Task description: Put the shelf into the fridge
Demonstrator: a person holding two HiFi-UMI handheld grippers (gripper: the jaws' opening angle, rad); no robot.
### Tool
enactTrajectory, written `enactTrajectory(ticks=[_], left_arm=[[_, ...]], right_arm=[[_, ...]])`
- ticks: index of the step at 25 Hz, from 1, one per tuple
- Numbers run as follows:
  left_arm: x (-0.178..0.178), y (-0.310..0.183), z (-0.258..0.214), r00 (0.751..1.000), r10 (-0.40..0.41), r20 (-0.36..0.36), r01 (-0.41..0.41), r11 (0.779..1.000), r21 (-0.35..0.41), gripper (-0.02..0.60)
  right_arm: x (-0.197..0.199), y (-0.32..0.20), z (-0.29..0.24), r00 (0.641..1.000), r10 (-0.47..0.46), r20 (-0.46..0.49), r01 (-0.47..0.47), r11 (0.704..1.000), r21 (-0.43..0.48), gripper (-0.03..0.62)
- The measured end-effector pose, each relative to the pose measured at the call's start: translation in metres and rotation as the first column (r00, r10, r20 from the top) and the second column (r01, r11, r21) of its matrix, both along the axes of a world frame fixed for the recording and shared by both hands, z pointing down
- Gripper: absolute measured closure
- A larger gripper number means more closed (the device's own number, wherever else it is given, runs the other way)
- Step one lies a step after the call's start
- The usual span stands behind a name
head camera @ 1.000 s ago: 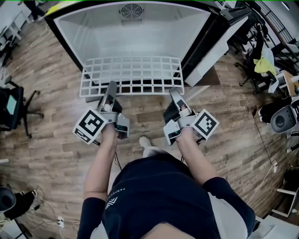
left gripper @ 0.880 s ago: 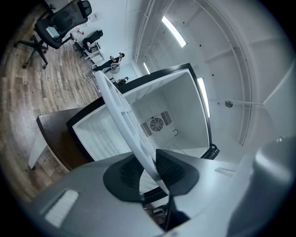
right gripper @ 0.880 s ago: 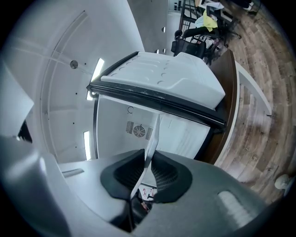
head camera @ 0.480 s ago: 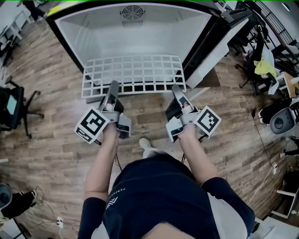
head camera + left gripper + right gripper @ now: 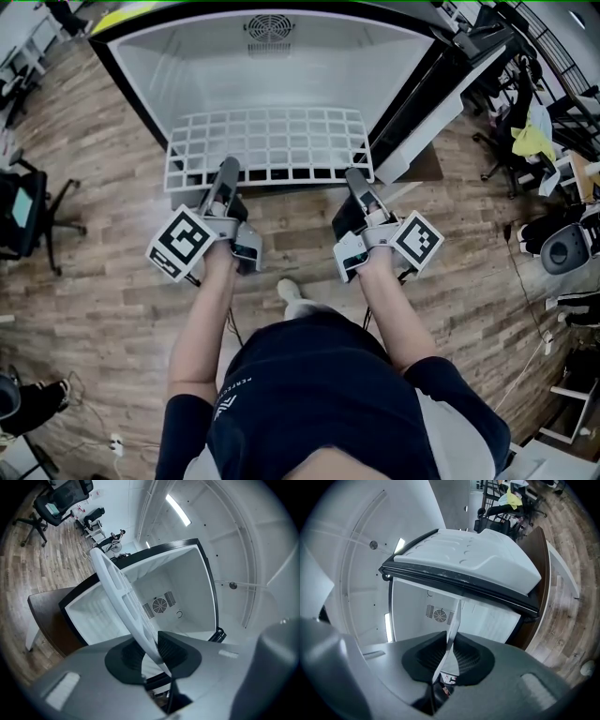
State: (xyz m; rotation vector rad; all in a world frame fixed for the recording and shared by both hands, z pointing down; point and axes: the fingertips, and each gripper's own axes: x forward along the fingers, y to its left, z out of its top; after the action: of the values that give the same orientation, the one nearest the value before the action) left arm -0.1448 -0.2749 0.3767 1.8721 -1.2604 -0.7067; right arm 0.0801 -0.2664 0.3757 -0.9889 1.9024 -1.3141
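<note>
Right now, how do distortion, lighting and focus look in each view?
Head view: even light, sharp, fisheye curving the fridge walls. Left gripper view: black round vignette, shelf bowed, foreground blurred. Right gripper view: same vignette, bright interior, fridge door bent.

Right gripper [image 5: 450,657] clamps shelf [image 5: 454,620] (fridge [image 5: 497,620] ahead).

The shelf [image 5: 267,142] looks like a matt white plastic grid. The fridge [image 5: 309,75] is smooth and white inside; the floor [image 5: 94,309] is wood-grain planks.
</note>
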Motion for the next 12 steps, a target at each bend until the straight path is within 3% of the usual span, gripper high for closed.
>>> enactTrajectory(ticks=[6, 12], left_arm=[[-0.003, 0.012, 0.000, 1.000, -0.006, 0.001, 0.006, 1.000, 0.014, 0.483], [0.001, -0.021, -0.004, 1.000, -0.004, -0.019, 0.004, 1.000, 0.002, 0.483]], right_arm=[[-0.003, 0.012, 0.001, 1.000, -0.006, -0.003, 0.006, 1.000, 0.013, 0.545], [0.000, -0.019, -0.003, 1.000, 0.006, -0.009, -0.006, 1.000, 0.002, 0.543]])
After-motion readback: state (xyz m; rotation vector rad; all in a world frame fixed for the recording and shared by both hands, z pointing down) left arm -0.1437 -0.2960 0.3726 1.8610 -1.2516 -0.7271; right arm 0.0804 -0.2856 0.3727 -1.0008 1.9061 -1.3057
